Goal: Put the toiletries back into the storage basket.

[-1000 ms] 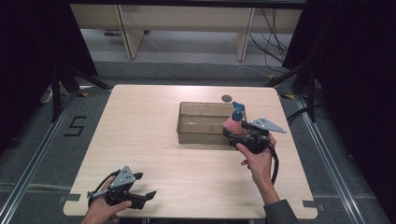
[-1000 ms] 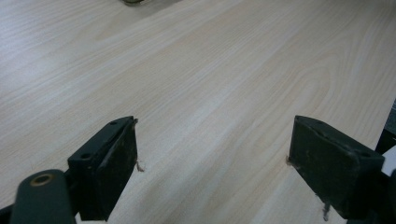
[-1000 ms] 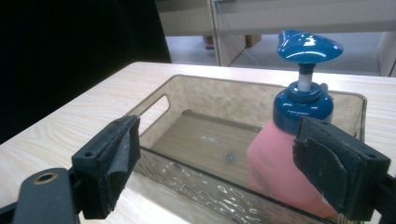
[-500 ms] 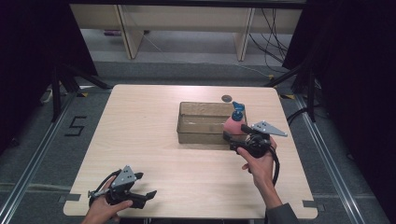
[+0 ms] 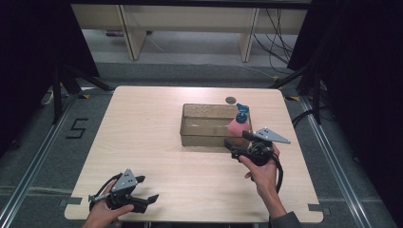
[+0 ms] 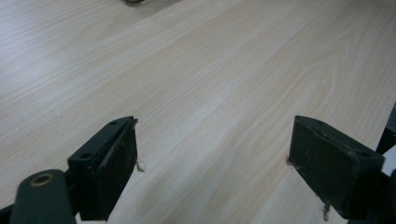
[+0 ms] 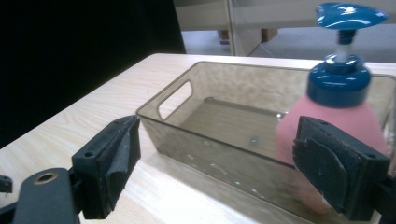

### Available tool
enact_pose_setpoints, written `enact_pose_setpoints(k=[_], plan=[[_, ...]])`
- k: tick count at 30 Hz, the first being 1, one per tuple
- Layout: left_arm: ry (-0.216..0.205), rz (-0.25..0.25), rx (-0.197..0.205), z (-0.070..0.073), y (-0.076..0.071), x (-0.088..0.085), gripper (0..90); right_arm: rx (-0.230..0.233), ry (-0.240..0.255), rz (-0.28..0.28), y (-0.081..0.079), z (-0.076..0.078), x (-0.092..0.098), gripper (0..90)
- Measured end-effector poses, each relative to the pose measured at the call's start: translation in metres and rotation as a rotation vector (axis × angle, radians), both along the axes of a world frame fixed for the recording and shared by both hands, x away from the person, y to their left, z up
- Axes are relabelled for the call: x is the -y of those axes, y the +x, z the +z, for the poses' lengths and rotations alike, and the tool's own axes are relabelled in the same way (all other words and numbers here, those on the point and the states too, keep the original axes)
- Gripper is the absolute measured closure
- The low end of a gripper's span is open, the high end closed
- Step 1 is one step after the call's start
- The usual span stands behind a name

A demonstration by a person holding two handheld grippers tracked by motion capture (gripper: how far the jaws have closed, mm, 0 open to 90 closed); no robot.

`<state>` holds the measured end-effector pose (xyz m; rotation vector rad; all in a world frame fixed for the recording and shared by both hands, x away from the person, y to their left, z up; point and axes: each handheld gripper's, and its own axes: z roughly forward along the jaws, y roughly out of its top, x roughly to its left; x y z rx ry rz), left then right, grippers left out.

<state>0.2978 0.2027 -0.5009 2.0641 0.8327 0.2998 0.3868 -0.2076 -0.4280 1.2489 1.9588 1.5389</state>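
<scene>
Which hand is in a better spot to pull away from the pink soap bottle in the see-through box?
Probably the right gripper: open beside the pink pump bottle with a blue top, which stands in the clear plastic bin. The left gripper sits at the table's near edge.

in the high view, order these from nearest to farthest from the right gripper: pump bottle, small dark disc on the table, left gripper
1. Pump bottle, just beyond the right gripper, at the bin's right end.
2. Small dark disc, on the table behind the bin.
3. Left gripper, at the table's near left edge.
</scene>
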Motion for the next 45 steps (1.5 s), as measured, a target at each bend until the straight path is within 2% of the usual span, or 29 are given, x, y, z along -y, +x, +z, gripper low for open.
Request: enact_pose_setpoints(k=[3, 4, 5, 6, 7, 8, 9, 10, 11, 12, 14, 15, 16, 18, 20, 21, 23, 24, 25, 26, 27, 29, 33, 34, 36, 37, 38, 40, 45], plan=[[-0.011, 0.0, -0.003, -0.001, 0.0, 0.001, 14.9, 0.022, -0.02, 0.009, -0.001, -0.002, -0.003, 15.8], [-0.005, -0.003, -0.002, 0.0, 0.0, 0.0, 14.9, 0.014, -0.01, 0.021, -0.003, -0.004, -0.006, 15.8], [-0.007, 0.0, -0.002, 0.0, 0.0, 0.0, 14.9, -0.021, 0.016, 0.02, -0.006, -0.004, -0.009, 15.9], [-0.006, -0.001, -0.001, 0.0, 0.0, 0.0, 14.9, -0.021, 0.016, 0.02, -0.006, -0.004, -0.009, 15.9], [-0.006, -0.002, 0.0, 0.0, 0.0, 0.001, 14.9, -0.003, -0.013, 0.026, -0.005, -0.005, -0.009, 15.9], [-0.005, -0.003, 0.0, 0.0, 0.0, 0.001, 14.9, -0.005, -0.026, 0.037, -0.006, -0.007, -0.01, 15.8], [-0.009, -0.001, -0.001, -0.001, 0.0, 0.001, 14.9, -0.008, -0.021, 0.046, -0.007, -0.008, -0.012, 15.9], [0.018, -0.008, 0.003, 0.0, 0.001, -0.001, 14.9, 0.007, -0.015, 0.051, -0.008, -0.009, -0.013, 15.9], [0.018, -0.008, 0.003, 0.0, 0.001, -0.001, 14.9, -0.015, -0.002, 0.058, -0.009, -0.009, -0.015, 15.8], [-0.01, 0.0, -0.002, -0.001, 0.0, 0.001, 14.9, -0.023, -0.01, 0.059, -0.011, -0.009, -0.014, 15.9], [-0.01, 0.001, -0.002, -0.001, 0.0, 0.001, 14.9, -0.015, -0.017, 0.058, -0.011, -0.009, -0.014, 15.9], [-0.011, 0.003, -0.003, -0.001, 0.0, 0.001, 14.9, -0.011, -0.004, 0.06, -0.012, -0.01, -0.015, 15.9], [-0.011, 0.002, -0.003, -0.001, 0.0, 0.001, 14.9, -0.023, -0.009, 0.061, -0.014, -0.011, -0.016, 15.9], [-0.01, 0.0, -0.002, -0.001, 0.0, 0.001, 14.9, -0.012, -0.01, 0.069, -0.014, -0.011, -0.017, 15.9], [-0.01, -0.001, -0.003, -0.001, 0.0, 0.001, 14.9, -0.022, 0.005, 0.08, -0.018, -0.012, -0.019, 15.9], [-0.01, 0.0, -0.003, -0.001, 0.0, 0.001, 14.9, -0.013, -0.014, 0.075, -0.019, -0.012, -0.018, 15.9], [-0.01, 0.001, -0.003, -0.001, 0.0, 0.001, 14.9, -0.036, -0.004, 0.091, -0.021, -0.012, -0.02, 15.9], [-0.01, 0.001, -0.003, -0.001, 0.0, 0.001, 14.9, -0.002, -0.01, 0.093, -0.02, -0.014, -0.02, 15.9], [-0.01, 0.001, -0.003, -0.001, 0.0, 0.001, 14.9, -0.002, -0.01, 0.093, -0.02, -0.014, -0.02, 15.9], [-0.01, 0.001, -0.003, -0.001, 0.0, 0.001, 14.9, -0.018, -0.02, 0.089, -0.022, -0.014, -0.02, 15.9], [-0.01, 0.001, -0.003, -0.001, 0.0, 0.001, 14.9, -0.033, 0.01, 0.096, -0.024, -0.016, -0.023, 15.9], [-0.01, 0.001, -0.003, -0.001, 0.0, 0.001, 14.9, -0.023, 0.0, 0.106, -0.024, -0.016, -0.023, 15.9], [-0.007, 0.005, -0.002, -0.001, 0.0, 0.001, 14.9, -0.034, 0.004, 0.115, -0.028, -0.019, -0.026, 16.0], [-0.006, 0.005, -0.002, -0.001, 0.0, 0.001, 14.9, -0.031, -0.019, 0.117, -0.029, -0.019, -0.026, 16.0], [-0.006, 0.004, -0.003, -0.001, 0.0, 0.001, 14.9, -0.02, -0.023, 0.125, -0.03, -0.019, -0.025, 16.0], [-0.007, 0.005, -0.003, -0.001, 0.0, 0.001, 14.9, -0.028, 0.001, 0.123, -0.031, -0.02, -0.027, 15.9], [-0.007, 0.005, -0.003, -0.001, 0.0, 0.001, 14.9, -0.036, -0.016, 0.132, -0.033, -0.021, -0.027, 16.0], [-0.007, 0.005, -0.003, -0.001, 0.0, 0.001, 14.9, -0.042, -0.001, 0.141, -0.034, -0.022, -0.028, 16.0], [-0.007, 0.005, -0.003, -0.001, 0.0, 0.001, 14.9, -0.054, -0.001, 0.147, -0.038, -0.022, -0.029, 16.0]])
